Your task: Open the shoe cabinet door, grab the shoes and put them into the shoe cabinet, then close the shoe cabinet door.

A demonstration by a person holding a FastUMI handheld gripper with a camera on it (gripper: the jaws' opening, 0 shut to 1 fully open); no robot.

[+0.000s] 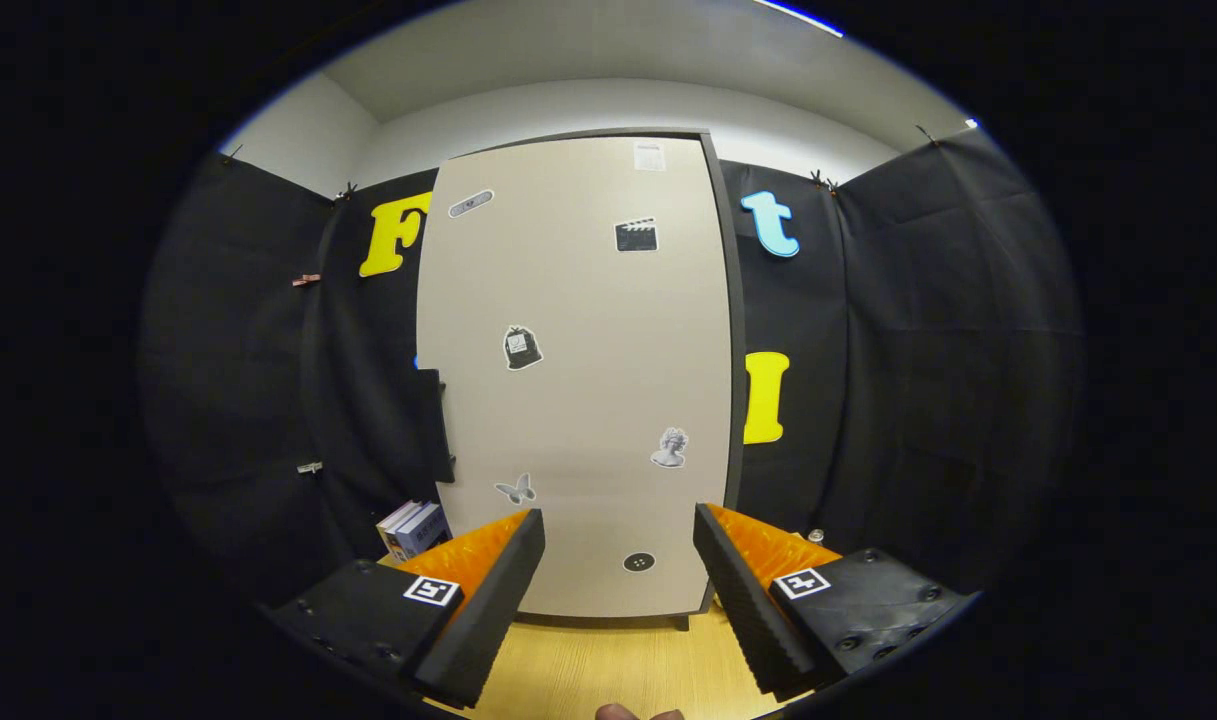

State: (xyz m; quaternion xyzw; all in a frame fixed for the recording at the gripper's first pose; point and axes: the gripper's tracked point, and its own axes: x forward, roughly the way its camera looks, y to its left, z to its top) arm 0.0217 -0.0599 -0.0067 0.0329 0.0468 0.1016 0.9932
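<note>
1. Gripper (618, 560) held level, fingers spread wide apart, nothing between them; it faces the cabinet door head-on.
2. Cabinet (733, 330): tall, dark frame, standing against the black cloth wall (928, 350). It rises beyond the fingers, well apart from them.
3. Door (578, 370): pale beige, flush in the frame, so closed. A dark handle (433, 425) sticks out at its left edge, about mid-height.
4. Floor (608, 665): light wood, seen between the fingers and running up to the cabinet's foot.
5. Books (415, 528): small stack on the floor just left of the cabinet, beyond the left finger.
6. Stickers on the door, several: clapperboard (636, 235) near the top, bust (671, 447) lower right, butterfly (516, 489) lower left, round dark button (639, 562) near the bottom, between the fingertips.
7. Fingertip (618, 712) of the person, just showing below the fingers.
</note>
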